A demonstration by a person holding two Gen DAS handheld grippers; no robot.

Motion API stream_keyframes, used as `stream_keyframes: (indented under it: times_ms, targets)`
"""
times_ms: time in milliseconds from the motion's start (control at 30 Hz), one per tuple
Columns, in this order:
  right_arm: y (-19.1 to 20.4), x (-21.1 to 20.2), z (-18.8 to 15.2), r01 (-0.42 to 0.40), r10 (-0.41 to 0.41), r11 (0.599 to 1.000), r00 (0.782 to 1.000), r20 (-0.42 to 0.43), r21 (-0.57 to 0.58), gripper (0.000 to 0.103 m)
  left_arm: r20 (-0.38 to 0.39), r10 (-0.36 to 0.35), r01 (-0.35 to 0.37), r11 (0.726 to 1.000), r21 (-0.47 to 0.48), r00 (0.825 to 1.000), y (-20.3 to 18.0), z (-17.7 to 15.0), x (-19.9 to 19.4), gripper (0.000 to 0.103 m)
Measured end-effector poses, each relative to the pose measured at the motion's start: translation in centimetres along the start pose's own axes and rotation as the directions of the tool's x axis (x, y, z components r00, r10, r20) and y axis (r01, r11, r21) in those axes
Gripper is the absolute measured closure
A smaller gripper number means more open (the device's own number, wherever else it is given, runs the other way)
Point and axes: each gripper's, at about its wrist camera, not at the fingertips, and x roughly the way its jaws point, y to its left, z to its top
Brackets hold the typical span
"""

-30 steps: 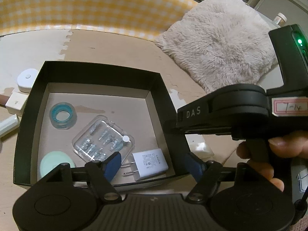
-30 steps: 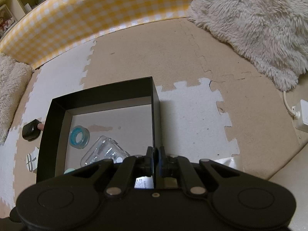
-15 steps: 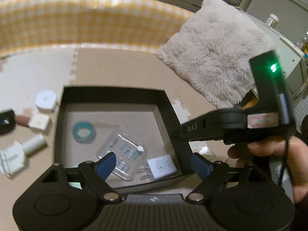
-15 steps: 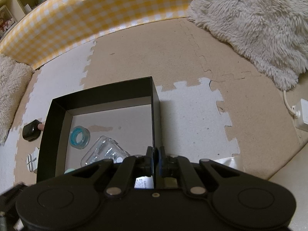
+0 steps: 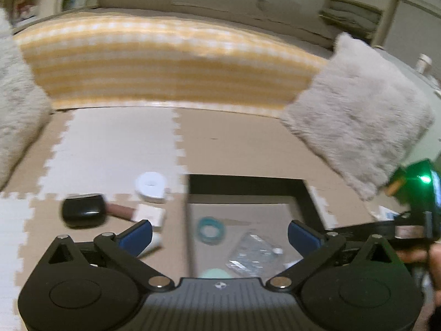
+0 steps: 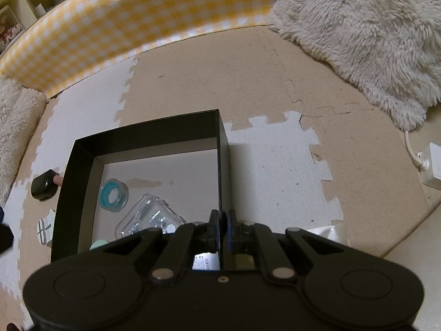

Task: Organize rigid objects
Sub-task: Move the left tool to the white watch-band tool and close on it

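Observation:
A black open box (image 6: 148, 129) sits on the foam floor mat. Inside lie a teal tape ring (image 6: 113, 194), a clear plastic case (image 6: 148, 218), a mint round piece (image 6: 97, 245) and a white charger (image 6: 205, 262). My right gripper (image 6: 223, 220) is shut on the box's right wall. In the blurred left wrist view my left gripper (image 5: 219, 231) hangs above the box (image 5: 248, 182) with its jaws opening wide and nothing between them. Left of the box lie a white round device (image 5: 151, 184), a black object (image 5: 82, 212), a white square block (image 5: 150, 215) and a white tube (image 5: 154, 244).
A yellow checked barrier (image 6: 124, 22) runs along the back. A fluffy cushion (image 6: 358, 35) lies at the right, another (image 5: 16, 115) at the left. A white power strip (image 6: 432, 165) with a cable sits at the far right. A person's hand (image 5: 432, 259) holds the right gripper.
My left gripper has risen and tilted up away from the box, and its jaws have spread wider. The loose items left of the box have come into view. The right gripper has not moved.

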Motion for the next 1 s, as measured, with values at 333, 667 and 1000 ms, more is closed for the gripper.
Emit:
stream_keyframes:
  times_ms: [333, 667, 1000]
  targets:
    - [0.0, 0.0, -0.1, 0.003, -0.003, 1.0, 1.0, 0.001, -0.002, 0.097, 0.006, 0.156, -0.154, 0.983, -0.101, 0.988, 6.3, -0.7, 1.2, 0.0]
    - [0.0, 0.0, -0.1, 0.005, -0.005, 1.0, 1.0, 0.001, -0.005, 0.097, -0.045, 0.211, -0.215, 0.968, -0.132, 0.977, 8.9, -3.6, 3.0, 0.0]
    - [0.0, 0.0, -0.1, 0.005, -0.005, 1.0, 1.0, 0.001, -0.006, 0.097, -0.09, 0.213, -0.225, 0.96, -0.167, 0.973, 9.3, -6.4, 5.2, 0.0]
